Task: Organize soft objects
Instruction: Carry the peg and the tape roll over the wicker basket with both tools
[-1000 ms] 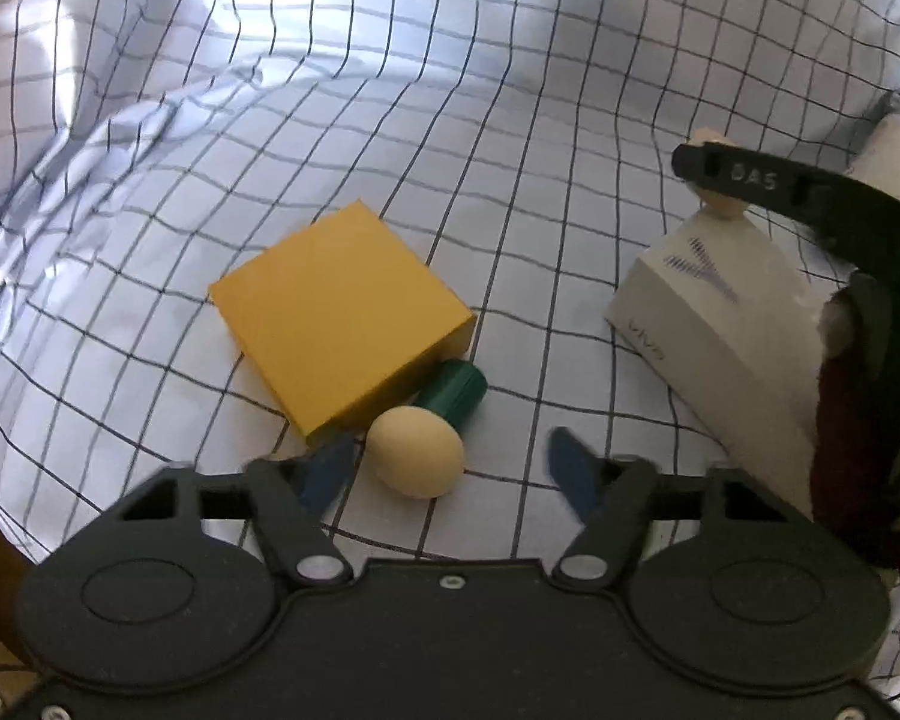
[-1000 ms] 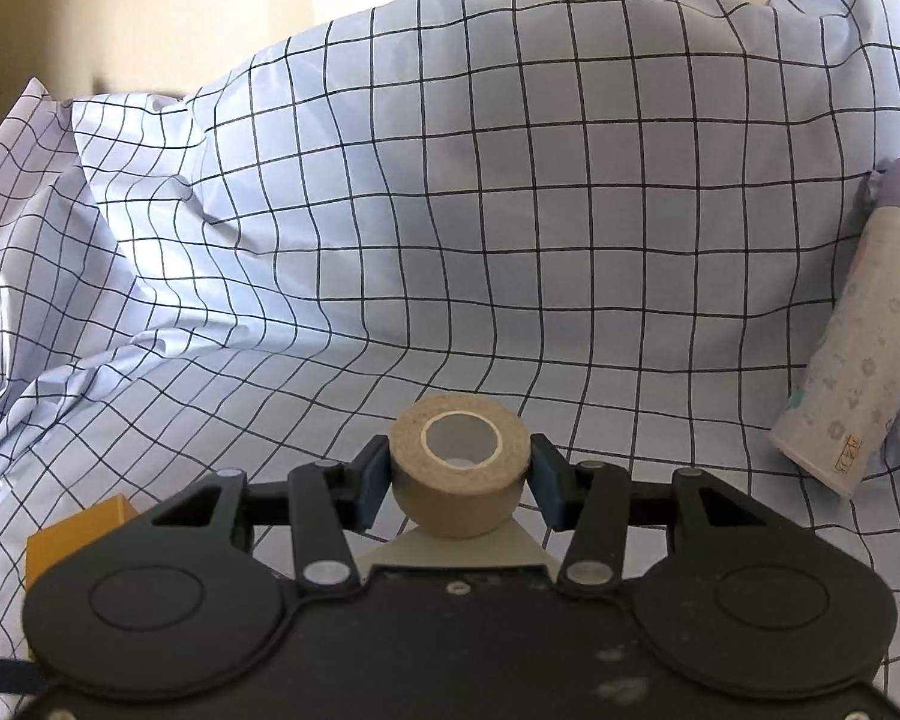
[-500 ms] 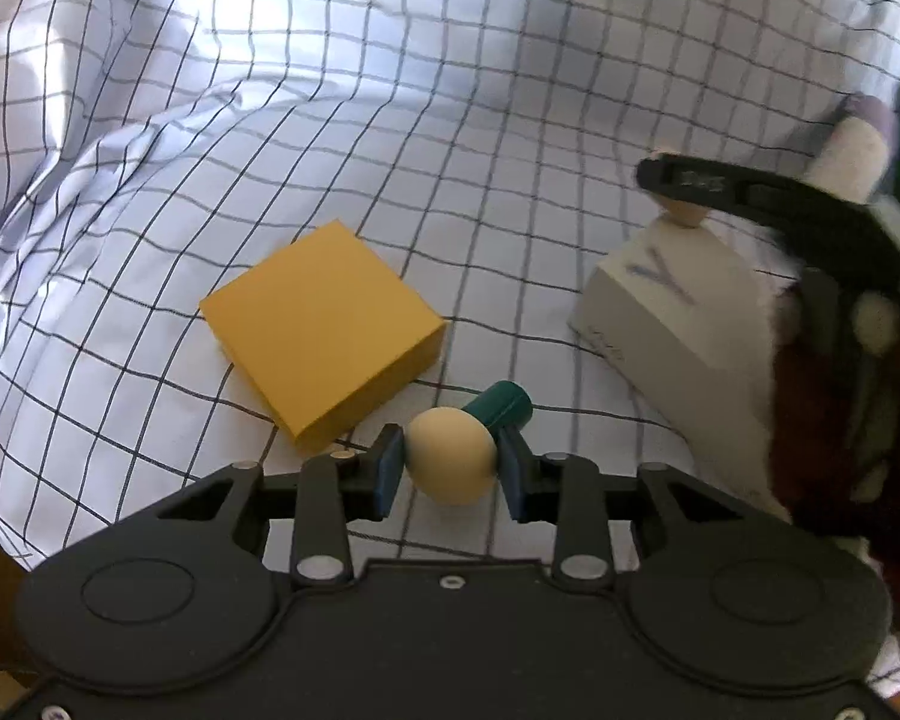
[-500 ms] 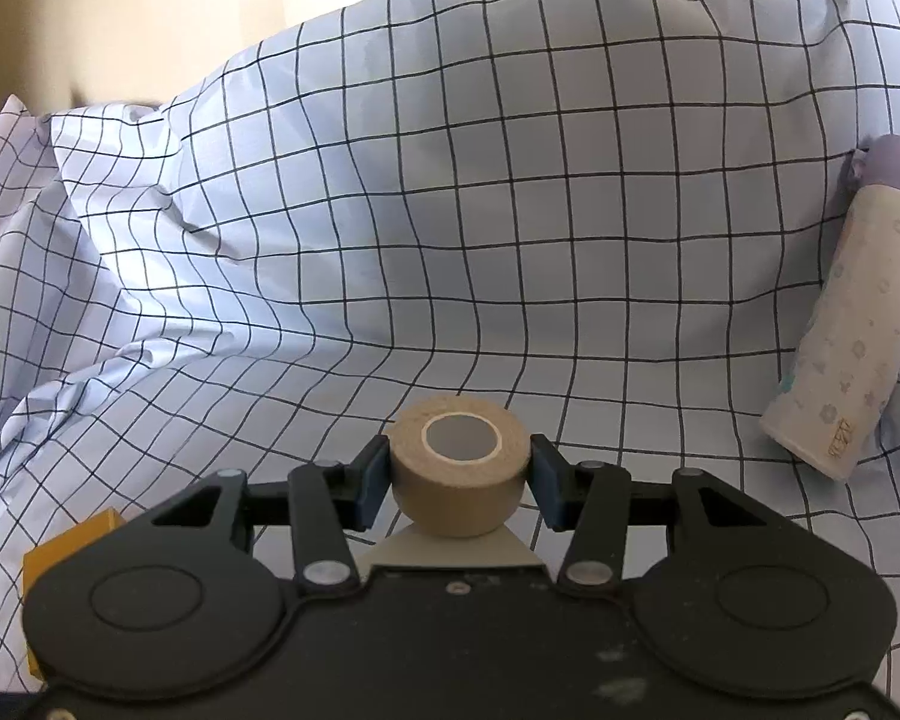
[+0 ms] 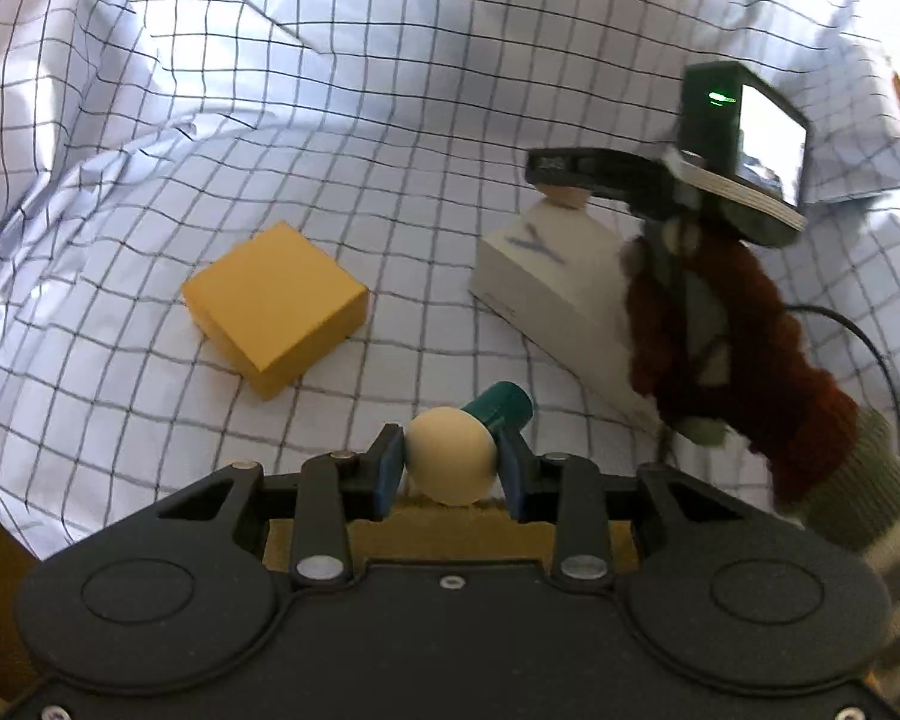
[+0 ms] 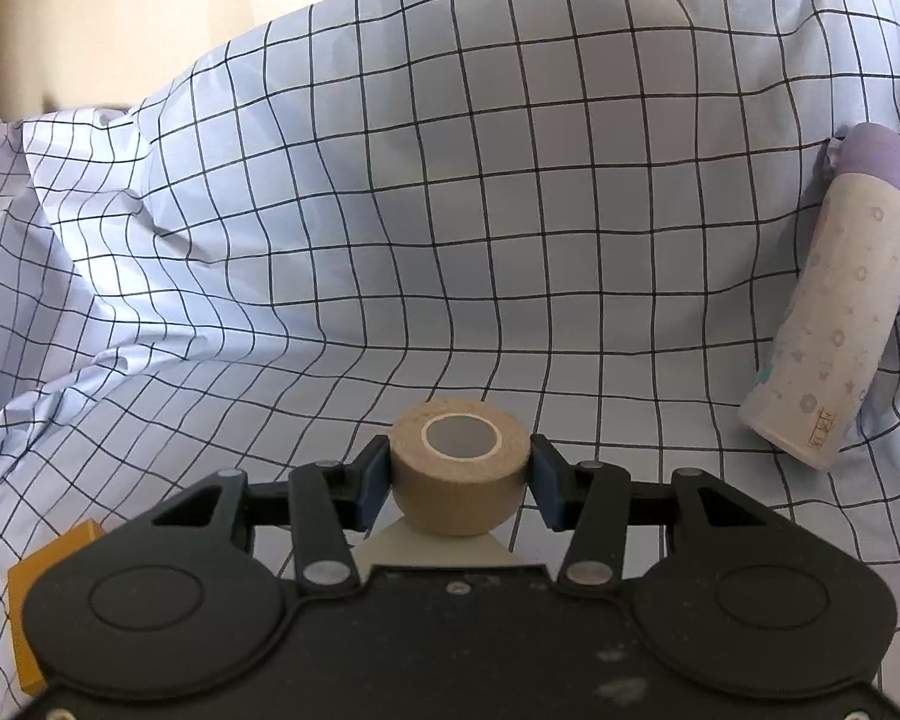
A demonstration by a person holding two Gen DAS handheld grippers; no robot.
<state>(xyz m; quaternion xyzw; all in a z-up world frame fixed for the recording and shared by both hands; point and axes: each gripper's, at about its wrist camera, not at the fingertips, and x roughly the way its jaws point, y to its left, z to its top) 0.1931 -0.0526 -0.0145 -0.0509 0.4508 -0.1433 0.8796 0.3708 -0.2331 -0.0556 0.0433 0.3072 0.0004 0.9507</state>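
Note:
My left gripper (image 5: 450, 465) is shut on a cream ball-headed toy with a teal stem (image 5: 501, 408), lifted just off the checked sheet (image 5: 390, 150). Ahead to the left lies a yellow box (image 5: 276, 306); to the right lies a white box (image 5: 546, 276). Above that white box, a person's gloved hand (image 5: 732, 354) holds my right gripper (image 6: 459, 471), which is shut on a beige tape roll (image 6: 459, 468). Its underside shows in the left wrist view as a small beige patch. A white bottle with a purple cap (image 6: 840, 318) lies on the sheet at the right.
The checked sheet rises into pillow-like mounds behind both grippers. The yellow box corner (image 6: 42, 600) shows at the lower left of the right wrist view. A cable (image 5: 858, 330) trails behind the gloved hand. A beige wall (image 6: 150, 12) stands beyond the bedding.
The left gripper closed on the ball-headed toy beside the yellow box, then lifted it back and away from that box. The right gripper kept the tape roll nearly still.

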